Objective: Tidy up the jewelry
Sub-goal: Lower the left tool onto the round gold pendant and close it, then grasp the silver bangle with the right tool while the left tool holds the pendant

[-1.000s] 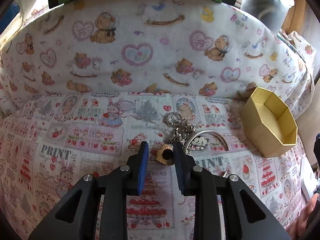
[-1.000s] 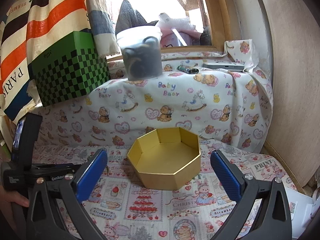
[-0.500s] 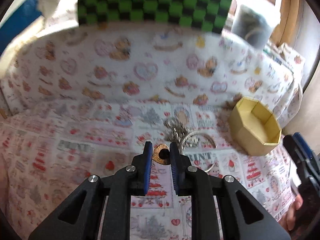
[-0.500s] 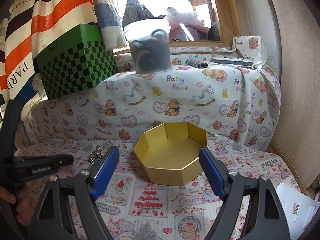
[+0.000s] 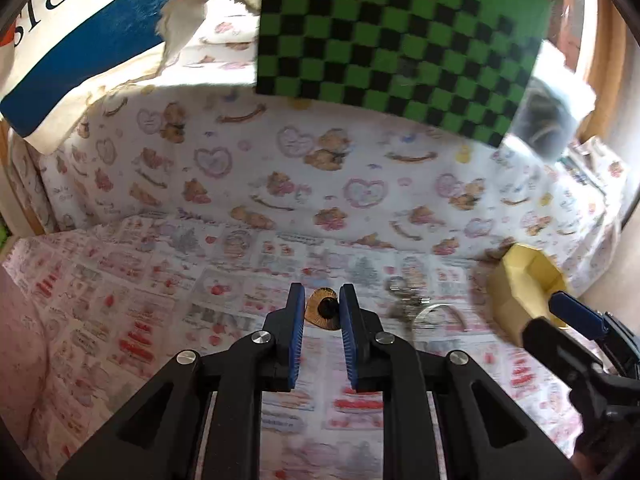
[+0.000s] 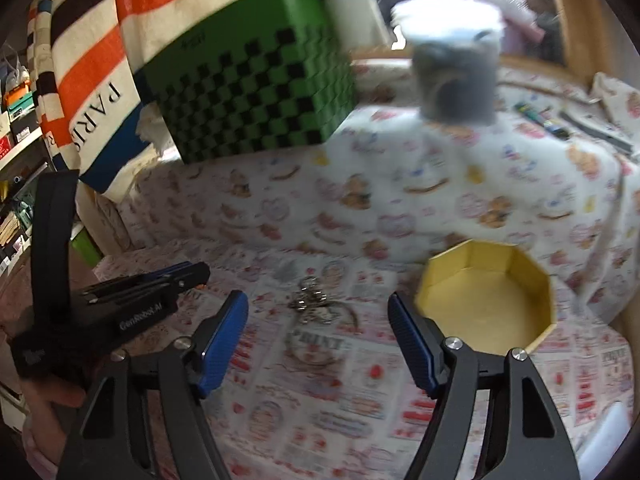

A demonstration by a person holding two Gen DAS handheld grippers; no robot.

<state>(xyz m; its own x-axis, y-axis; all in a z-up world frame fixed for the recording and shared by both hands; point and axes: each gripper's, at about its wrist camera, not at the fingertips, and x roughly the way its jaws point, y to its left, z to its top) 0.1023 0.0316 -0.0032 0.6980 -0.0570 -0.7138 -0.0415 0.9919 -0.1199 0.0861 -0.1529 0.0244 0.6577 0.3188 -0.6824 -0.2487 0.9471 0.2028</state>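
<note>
Right now you are carrying a gold heart-shaped pendant [image 5: 322,307] clamped between the left tongs [image 5: 320,304], lifted off the printed cloth [image 5: 160,288] covering the desk. Just to its right, the remaining jewelry pile [image 6: 316,304], a tangle of silver chain and a bangle, is lying on the cloth, apart from the yellow box [image 6: 486,300], which is sitting empty near the right edge. Your right tongs [image 6: 318,326] are hovering over that pile with jaws apart and closing, nothing pressed between them yet. So the sorting is barely starting: nothing is resting in the box, and both the pendant and the pile are waiting to go in.
</note>
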